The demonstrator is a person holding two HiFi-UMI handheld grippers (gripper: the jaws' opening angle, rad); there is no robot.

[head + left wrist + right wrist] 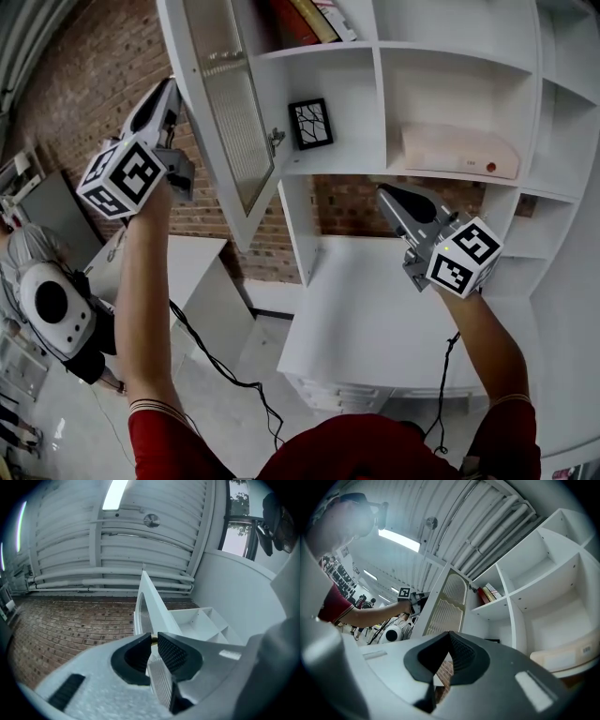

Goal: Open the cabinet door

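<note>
Overhead, open cabinet door [230, 103], shelved books [309, 19], box [459, 150]

On my feed a red brick wall [66, 84] fills the left side, and it meets a ribbed metal ceiling [140, 541] carrying one bright strip light [115, 494]. I see pale pipes [93, 582] along the top of the wall and a tall window [236, 531] showing leaves. Below are a white desk [375, 319], a second white table [183, 258] and a pale floor [211, 427].
</note>
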